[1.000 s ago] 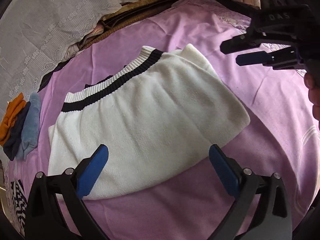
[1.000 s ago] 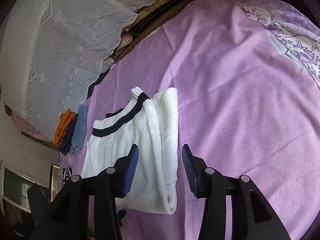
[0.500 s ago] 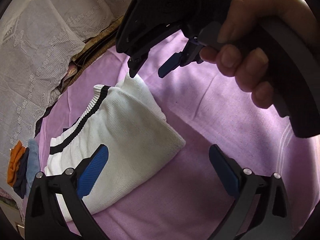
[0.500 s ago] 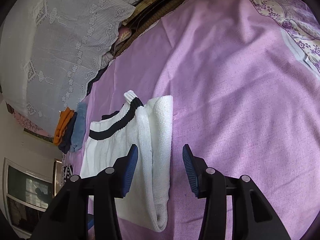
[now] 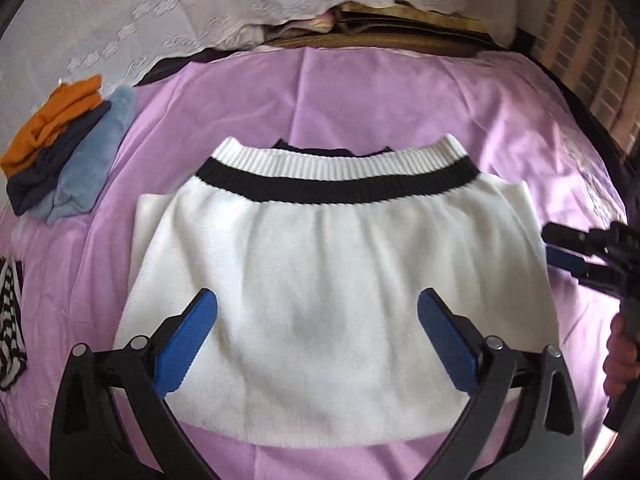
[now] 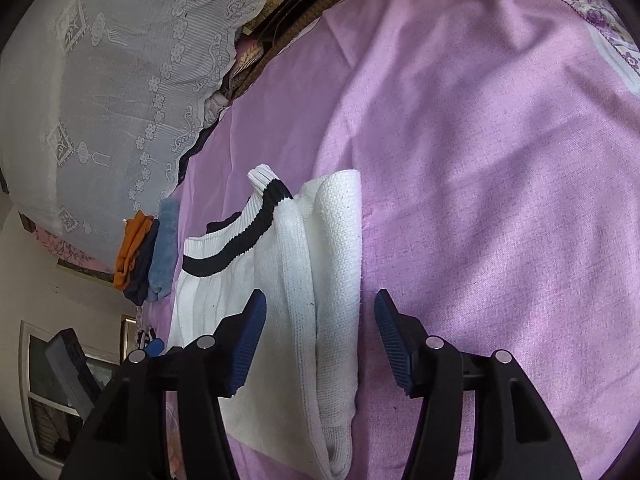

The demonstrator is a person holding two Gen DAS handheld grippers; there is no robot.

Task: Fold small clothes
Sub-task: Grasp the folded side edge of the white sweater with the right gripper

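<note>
A white knitted sweater (image 5: 320, 280) with a black band at its ribbed hem lies folded on the purple bedsheet (image 5: 360, 92). My left gripper (image 5: 316, 336) is open and empty, hovering over the sweater's near part. My right gripper (image 6: 320, 340) is open and empty, over the sweater's folded right edge (image 6: 332, 264); it also shows in the left wrist view (image 5: 568, 252) at the sweater's right side, held by a hand.
A stack of folded orange, navy and light blue clothes (image 5: 68, 148) sits at the left of the bed. A black-and-white striped cloth (image 5: 10, 320) lies at the left edge. A white lace cover (image 5: 160, 12) lies beyond the bed.
The left gripper swung back to face the sweater squarely. The right gripper moved from in front of the left camera to the sweater's right side and opened wider.
</note>
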